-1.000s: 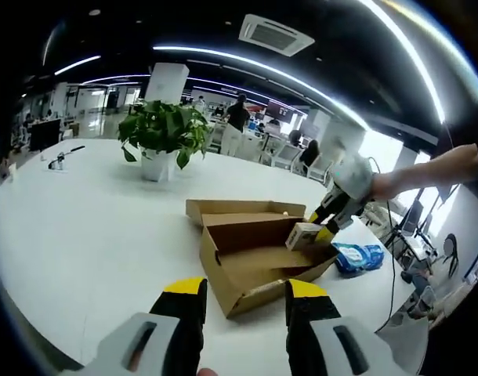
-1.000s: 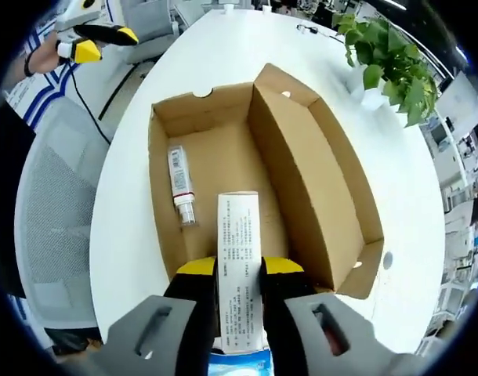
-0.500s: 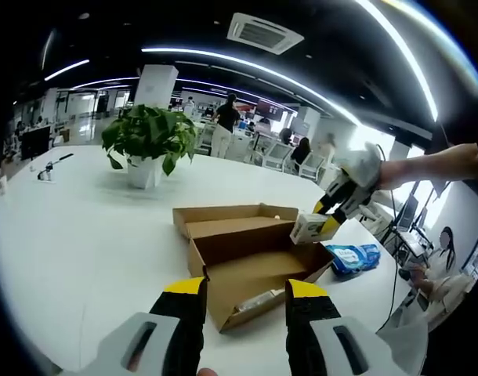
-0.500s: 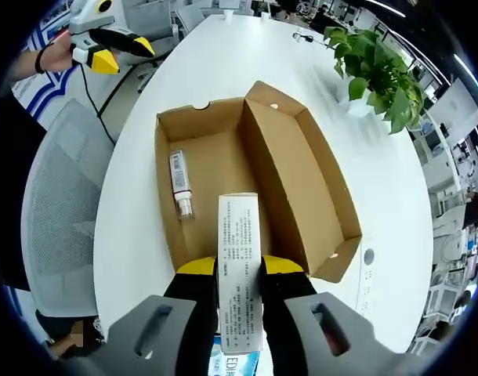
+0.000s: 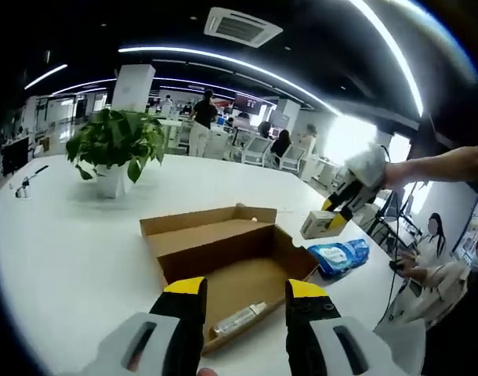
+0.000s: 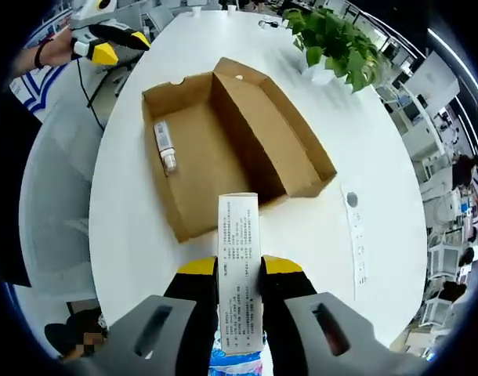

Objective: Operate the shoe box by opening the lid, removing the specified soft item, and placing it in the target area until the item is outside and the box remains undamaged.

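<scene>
The brown cardboard shoe box (image 5: 223, 251) (image 6: 193, 168) lies on the white table with its lid (image 6: 274, 129) folded open beside it. A small clear bottle (image 5: 239, 319) (image 6: 164, 146) lies on the box floor. My right gripper (image 6: 239, 270) (image 5: 350, 192) is shut on a white printed carton (image 6: 239, 251) (image 5: 324, 225), held in the air past the box's end. A soft blue wipes pack (image 5: 338, 254) (image 6: 239, 364) rests on the table outside the box, under the right gripper. My left gripper (image 5: 244, 291) (image 6: 106, 43) is open and holds nothing, at the box's other end.
A potted green plant (image 5: 114, 145) (image 6: 333, 39) stands farther along the table. A round socket cover (image 6: 351, 200) is set in the tabletop. A grey mesh chair (image 6: 59, 204) is at the table's edge. People and desks fill the office beyond.
My right gripper has carried the white carton up out of the box and back past its end, over the table. The left gripper has stayed open; its view swung along the box.
</scene>
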Demonstrator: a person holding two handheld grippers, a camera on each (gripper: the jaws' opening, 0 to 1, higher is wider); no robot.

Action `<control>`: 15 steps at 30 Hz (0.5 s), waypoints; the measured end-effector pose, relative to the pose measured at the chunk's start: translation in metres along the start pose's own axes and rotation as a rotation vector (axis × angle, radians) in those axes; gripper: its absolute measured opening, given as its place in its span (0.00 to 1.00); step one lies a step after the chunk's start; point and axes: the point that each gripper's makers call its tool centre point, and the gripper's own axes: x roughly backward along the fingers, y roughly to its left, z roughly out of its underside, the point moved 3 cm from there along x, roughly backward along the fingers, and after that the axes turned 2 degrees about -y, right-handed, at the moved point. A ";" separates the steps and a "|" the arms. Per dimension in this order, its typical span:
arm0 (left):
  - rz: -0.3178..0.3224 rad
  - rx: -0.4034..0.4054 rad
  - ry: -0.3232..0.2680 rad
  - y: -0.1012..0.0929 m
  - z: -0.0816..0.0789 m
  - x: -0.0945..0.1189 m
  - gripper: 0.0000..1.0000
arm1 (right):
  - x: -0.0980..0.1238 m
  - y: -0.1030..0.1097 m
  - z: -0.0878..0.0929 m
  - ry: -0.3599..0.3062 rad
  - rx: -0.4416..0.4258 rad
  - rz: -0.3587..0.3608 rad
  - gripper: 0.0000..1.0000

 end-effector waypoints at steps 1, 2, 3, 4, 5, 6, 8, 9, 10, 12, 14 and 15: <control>0.010 -0.007 0.002 -0.004 -0.002 -0.005 0.41 | 0.004 0.000 0.011 0.004 -0.017 0.006 0.18; 0.019 -0.011 0.005 -0.007 -0.003 -0.009 0.41 | 0.007 0.000 0.019 0.007 -0.030 0.010 0.18; 0.028 -0.015 0.008 -0.011 -0.004 -0.013 0.41 | 0.009 0.000 0.027 0.010 -0.042 0.018 0.18; 0.037 -0.020 0.010 -0.014 -0.005 -0.016 0.41 | 0.012 0.000 0.035 0.014 -0.054 0.025 0.18; 0.045 -0.026 0.013 -0.018 -0.006 -0.020 0.41 | 0.016 0.000 0.049 0.020 -0.080 0.034 0.18; 0.058 -0.033 0.017 -0.023 -0.007 -0.025 0.41 | 0.018 0.001 0.055 0.022 -0.094 0.038 0.18; 0.078 -0.045 0.024 -0.031 -0.009 -0.035 0.41 | 0.025 0.003 0.075 0.028 -0.131 0.052 0.18; 0.087 -0.049 0.028 -0.036 -0.009 -0.040 0.41 | 0.029 0.004 0.087 0.033 -0.144 0.058 0.18; 0.095 -0.051 0.030 -0.039 -0.010 -0.044 0.41 | 0.032 0.006 0.095 0.037 -0.157 0.062 0.18; 0.112 -0.061 0.036 -0.049 -0.010 -0.050 0.41 | 0.039 0.010 0.117 0.045 -0.192 0.072 0.18; 0.127 -0.065 0.041 -0.057 -0.010 -0.057 0.41 | 0.043 0.012 0.131 0.050 -0.212 0.077 0.18; 0.135 -0.069 0.045 -0.062 -0.010 -0.060 0.41 | 0.045 0.014 0.138 0.053 -0.223 0.080 0.18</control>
